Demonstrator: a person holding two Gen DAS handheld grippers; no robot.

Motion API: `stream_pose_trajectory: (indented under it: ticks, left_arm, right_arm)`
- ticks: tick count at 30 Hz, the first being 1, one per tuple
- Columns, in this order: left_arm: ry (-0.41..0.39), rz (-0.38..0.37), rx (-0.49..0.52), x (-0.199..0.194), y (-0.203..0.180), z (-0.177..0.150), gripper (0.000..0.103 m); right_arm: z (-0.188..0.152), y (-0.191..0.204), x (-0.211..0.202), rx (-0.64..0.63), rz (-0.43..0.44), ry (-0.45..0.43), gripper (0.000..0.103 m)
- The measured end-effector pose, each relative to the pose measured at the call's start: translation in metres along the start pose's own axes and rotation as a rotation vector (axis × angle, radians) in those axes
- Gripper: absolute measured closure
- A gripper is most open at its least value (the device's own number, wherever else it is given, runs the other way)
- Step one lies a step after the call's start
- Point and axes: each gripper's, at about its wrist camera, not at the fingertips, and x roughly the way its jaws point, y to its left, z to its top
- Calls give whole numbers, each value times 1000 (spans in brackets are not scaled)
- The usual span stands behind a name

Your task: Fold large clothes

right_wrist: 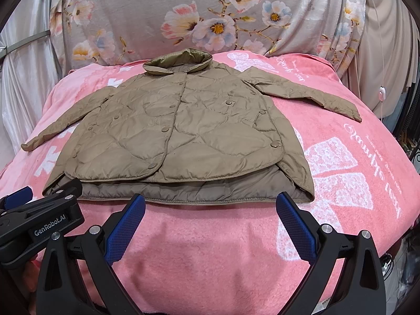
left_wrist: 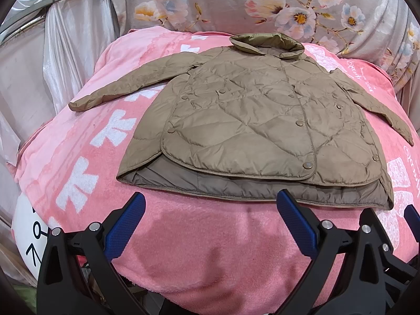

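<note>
Your left gripper (left_wrist: pixel 210 210) and right gripper (right_wrist: pixel 210 210) both gape empty; the jacket (left_wrist: pixel 252 120) looks light, puffy and slippery, so pinch the sleeve cuffs (right_wrist: pixel 351 114).

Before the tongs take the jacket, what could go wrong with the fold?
1. The jacket is puffy and quilted, so open tongs, left and right, may pinch only the top layer at the hem.
2. Both sleeves, one and the other, lie spread out and could drag and bunch.
3. The pink blanket is soft; the tongs might catch it too.
</note>
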Motion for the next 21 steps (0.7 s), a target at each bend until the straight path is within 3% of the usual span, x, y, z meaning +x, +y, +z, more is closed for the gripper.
stream_pose_trajectory:
  ticks: [21]
  left_arm:
    - [-5,-1,-10,1,4,-1,5]
  right_arm:
    - [-2,4,3,5,8,11,5]
